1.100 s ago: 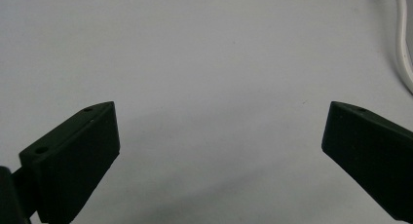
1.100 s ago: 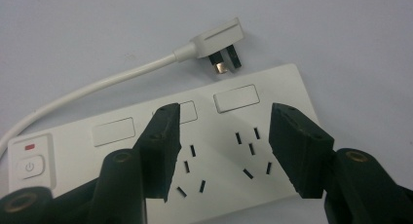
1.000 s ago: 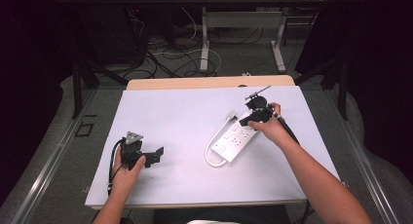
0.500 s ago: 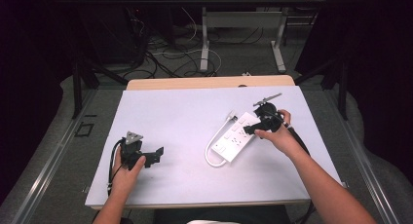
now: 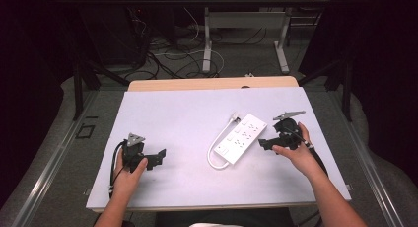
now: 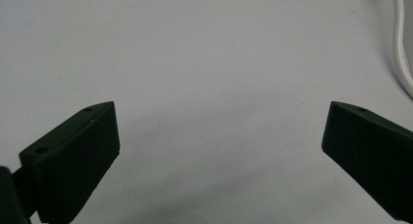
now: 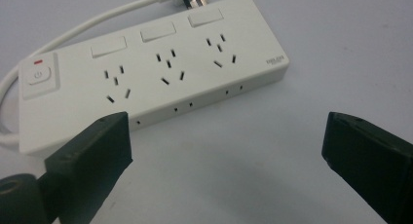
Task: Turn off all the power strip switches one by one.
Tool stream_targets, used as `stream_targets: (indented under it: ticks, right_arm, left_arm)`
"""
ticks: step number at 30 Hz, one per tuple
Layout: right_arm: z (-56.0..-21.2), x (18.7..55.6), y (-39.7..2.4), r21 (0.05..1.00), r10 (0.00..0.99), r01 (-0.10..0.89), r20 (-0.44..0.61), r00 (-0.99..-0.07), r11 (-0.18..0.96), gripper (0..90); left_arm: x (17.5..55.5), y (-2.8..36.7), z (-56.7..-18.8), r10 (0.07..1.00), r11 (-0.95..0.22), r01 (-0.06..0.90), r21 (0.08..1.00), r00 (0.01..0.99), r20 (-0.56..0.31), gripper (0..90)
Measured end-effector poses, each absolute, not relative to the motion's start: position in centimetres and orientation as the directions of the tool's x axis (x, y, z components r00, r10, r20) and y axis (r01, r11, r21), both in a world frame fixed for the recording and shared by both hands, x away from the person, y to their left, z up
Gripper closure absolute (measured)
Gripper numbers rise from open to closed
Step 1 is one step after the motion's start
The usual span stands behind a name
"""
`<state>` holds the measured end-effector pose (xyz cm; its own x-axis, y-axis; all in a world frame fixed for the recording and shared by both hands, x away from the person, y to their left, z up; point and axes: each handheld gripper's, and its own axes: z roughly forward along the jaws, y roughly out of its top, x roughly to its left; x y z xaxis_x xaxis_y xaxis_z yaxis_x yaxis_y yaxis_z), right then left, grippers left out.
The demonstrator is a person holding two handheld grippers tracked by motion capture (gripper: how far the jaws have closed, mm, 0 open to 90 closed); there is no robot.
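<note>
High view: above the near edge of the worktop [image 5: 197, 108], facing forward and down. Gripper views: close, low over it; right shares the power strip [image 5: 240, 138] [image 7: 156, 73].

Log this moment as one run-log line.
power strip: flat on table, free | right gripper: jaws just opened, nothing between, beside strip | left gripper: open, empty

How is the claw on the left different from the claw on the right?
The left claw has bare table in front of it, while the right claw faces the white power strip. The left claw sits far from the strip; the right claw is close beside it. Both are black, open and hold nothing.
</note>
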<state>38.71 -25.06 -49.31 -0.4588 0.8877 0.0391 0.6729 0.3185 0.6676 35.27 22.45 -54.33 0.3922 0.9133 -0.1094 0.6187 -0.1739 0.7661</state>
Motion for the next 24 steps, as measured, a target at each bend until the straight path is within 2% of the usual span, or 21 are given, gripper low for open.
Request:
stream_targets:
  ticks: [3, 14, 24]
  right_arm:
    - [-50.0, 37.9, -26.0, 0.670, 0.900, 0.680, 0.043, -0.435, 0.296, 0.0]
    - [-51.9, 35.9, -29.6, 0.681, 0.938, 0.699, 0.049, -0.342, 0.219, 0.0]
    - [-53.5, 35.3, -31.2, 0.707, 0.950, 0.690, 0.085, -0.302, 0.156, 0.0]
  left_arm:
    - [35.2, 22.4, -54.3, 0.914, -0.171, 0.614, 0.771, 0.391, -0.109, 0.4]
    - [35.3, 22.3, -54.3, 0.912, -0.171, 0.625, 0.762, 0.394, -0.119, 0.3]
    - [35.3, 22.2, -54.3, 0.911, -0.168, 0.628, 0.760, 0.394, -0.123, 0.3]
